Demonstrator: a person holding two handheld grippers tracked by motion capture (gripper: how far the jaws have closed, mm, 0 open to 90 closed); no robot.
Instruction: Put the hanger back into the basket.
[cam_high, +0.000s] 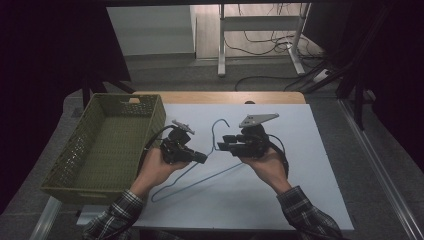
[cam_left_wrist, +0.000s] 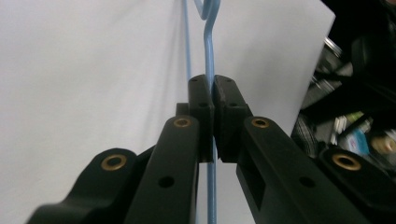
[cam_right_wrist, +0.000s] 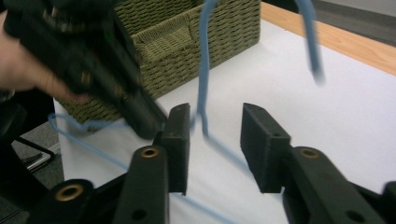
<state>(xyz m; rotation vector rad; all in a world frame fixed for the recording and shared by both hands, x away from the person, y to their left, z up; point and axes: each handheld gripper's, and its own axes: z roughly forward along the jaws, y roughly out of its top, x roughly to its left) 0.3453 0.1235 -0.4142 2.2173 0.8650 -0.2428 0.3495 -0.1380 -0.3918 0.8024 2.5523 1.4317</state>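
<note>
A thin blue wire hanger (cam_high: 200, 177) lies across the white sheet (cam_high: 300, 150), its hook (cam_high: 220, 125) lifted toward the back. My left gripper (cam_high: 202, 157) is shut on the hanger's wire just below the neck; in the left gripper view the blue wire (cam_left_wrist: 208, 51) runs up from between the closed jaws. My right gripper (cam_high: 224, 143) stands open beside the neck. In the right gripper view the hanger's neck (cam_right_wrist: 202, 93) rises in the gap between the two spread jaws, with the left gripper (cam_right_wrist: 93, 65) close at the left.
An olive woven basket (cam_high: 80, 150) stands at the left of the table, seen also as the basket (cam_right_wrist: 196, 42) behind the hanger. A wooden table edge (cam_high: 220, 97) shows beyond the sheet. Desk legs and cables (cam_high: 260, 45) lie on the floor farther back.
</note>
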